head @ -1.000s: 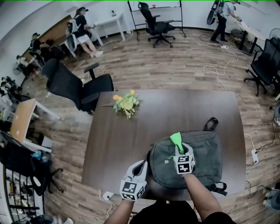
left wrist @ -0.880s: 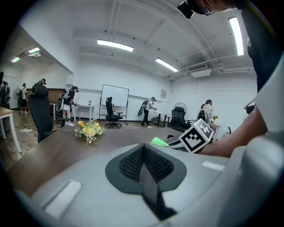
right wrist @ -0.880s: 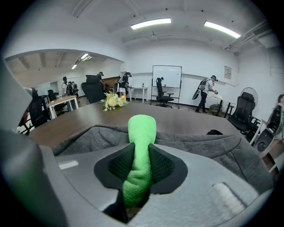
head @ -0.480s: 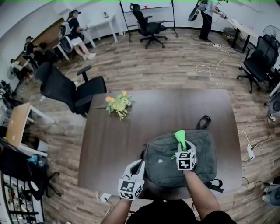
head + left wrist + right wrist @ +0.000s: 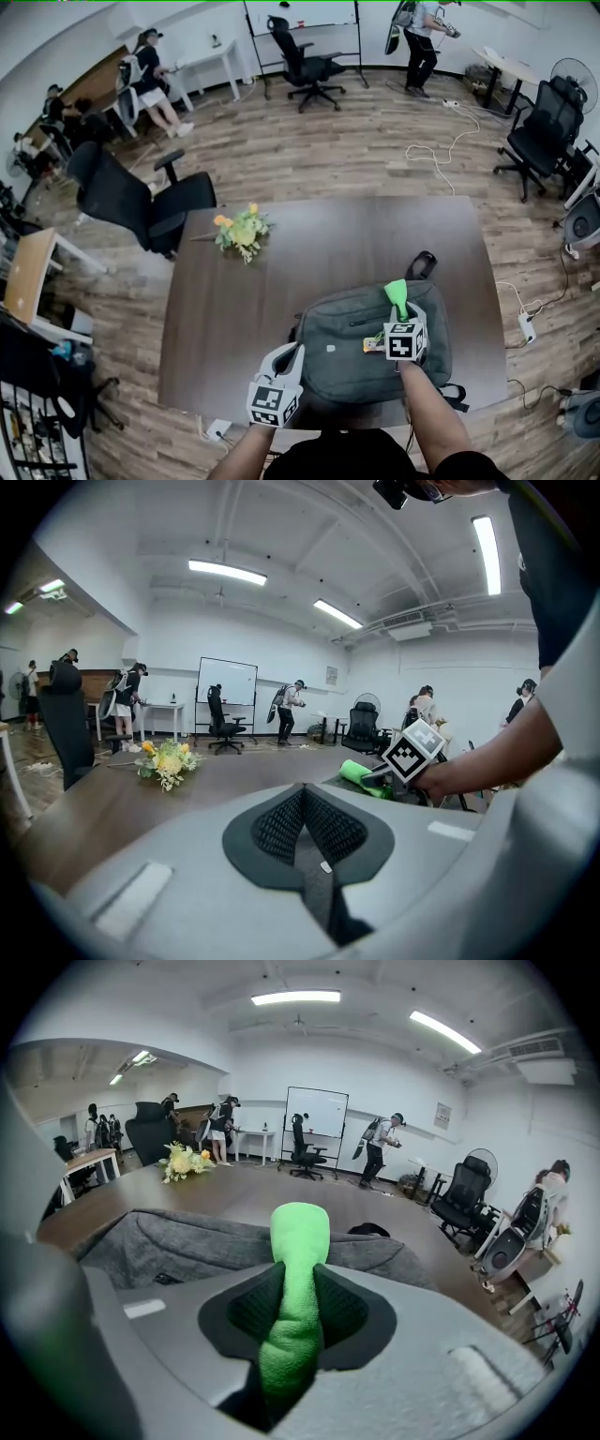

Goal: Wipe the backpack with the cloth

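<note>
A grey backpack (image 5: 361,349) lies flat on the dark table (image 5: 281,281), near its front edge. My right gripper (image 5: 400,309) is over the bag's right part, shut on a rolled green cloth (image 5: 397,294) whose free end sticks out past the jaws. In the right gripper view the cloth (image 5: 297,1279) stands pinched between the black pads, with the backpack (image 5: 187,1241) just beyond. My left gripper (image 5: 291,354) sits at the bag's left edge with its jaws together and nothing between them; its own view shows the cloth (image 5: 364,778) and the right gripper's marker cube (image 5: 411,750).
A bunch of yellow flowers (image 5: 239,230) lies at the table's far left. A black office chair (image 5: 131,199) stands left of the table. More chairs, desks, floor cables and several people are around the room's edges.
The right gripper and cloth have slid to the right over the backpack. The head camera has shifted, so the table sits further left in view. The left gripper stays by the bag's left edge.
</note>
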